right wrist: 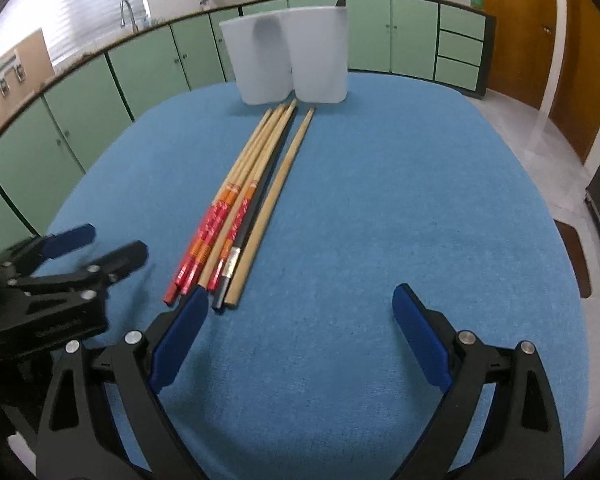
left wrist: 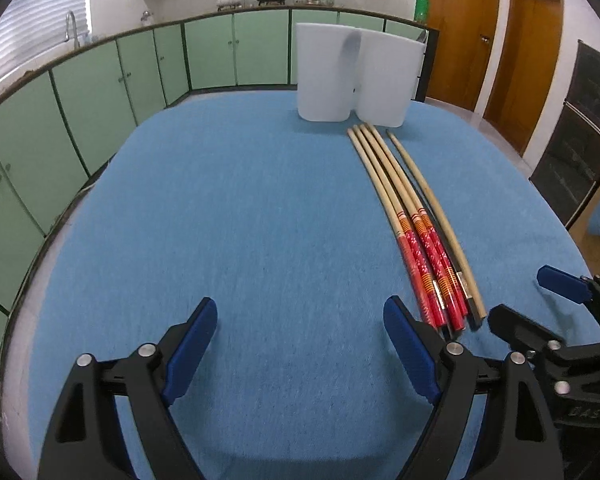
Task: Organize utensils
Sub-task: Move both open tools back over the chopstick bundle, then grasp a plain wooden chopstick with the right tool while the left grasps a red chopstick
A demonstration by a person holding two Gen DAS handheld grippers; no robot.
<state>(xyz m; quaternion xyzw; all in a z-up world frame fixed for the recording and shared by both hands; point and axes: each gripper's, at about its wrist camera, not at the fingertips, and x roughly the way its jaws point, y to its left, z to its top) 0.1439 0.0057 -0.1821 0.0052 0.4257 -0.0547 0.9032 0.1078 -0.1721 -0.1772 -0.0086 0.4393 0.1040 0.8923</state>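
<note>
Above blue cloth [left wrist: 260,200]: left claw [left wrist: 300,344], right claw [right wrist: 300,332] wide open, empty.

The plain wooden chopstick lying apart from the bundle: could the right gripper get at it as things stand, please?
Probably yes. The right gripper is open and empty, and the plain chopstick lies just ahead of its left finger on the blue cloth, uncovered. The black chopstick close alongside could get pinched too.

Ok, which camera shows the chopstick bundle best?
The right wrist view: the chopstick bundle lies near centre, with every stick end visible. The left wrist view pushes the bundle to the right, and the near ends sit partly behind the left tool's finger.
</note>
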